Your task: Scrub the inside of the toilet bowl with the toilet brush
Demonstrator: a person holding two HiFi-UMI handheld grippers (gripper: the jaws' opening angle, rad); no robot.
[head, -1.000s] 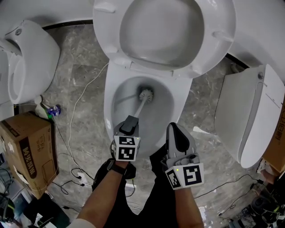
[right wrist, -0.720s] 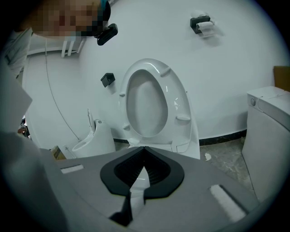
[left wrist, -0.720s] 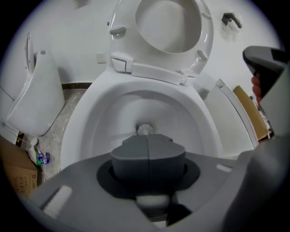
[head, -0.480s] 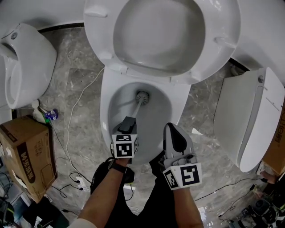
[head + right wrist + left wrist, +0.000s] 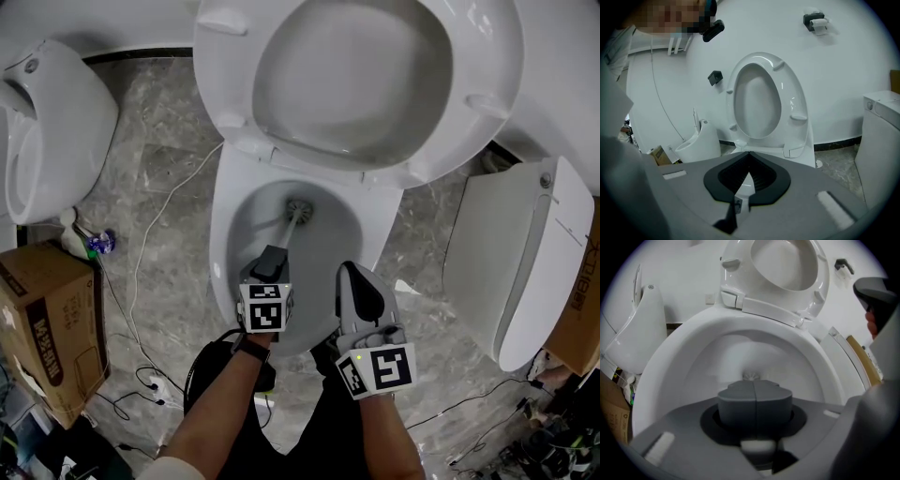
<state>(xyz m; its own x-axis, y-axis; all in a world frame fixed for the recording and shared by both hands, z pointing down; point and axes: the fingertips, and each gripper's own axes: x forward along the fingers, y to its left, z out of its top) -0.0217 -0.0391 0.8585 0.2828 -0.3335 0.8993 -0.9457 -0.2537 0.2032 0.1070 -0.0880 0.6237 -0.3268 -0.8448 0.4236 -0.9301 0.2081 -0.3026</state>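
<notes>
Clamps toilet brush [image 5: 292, 229] handle in left gripper [image 5: 273, 262] fingers, bristle head deep in toilet bowl [image 5: 223, 220] at 12 o'clock. Holds right gripper [image 5: 349, 270] at 3 o'clock of left, fingers together.

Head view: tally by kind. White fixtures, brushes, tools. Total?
White fixtures: 3 (toilet, left fixture, right fixture)
Toilet brush: 1
Tools: 2 (left tool, right tool)
Total: 6
</notes>
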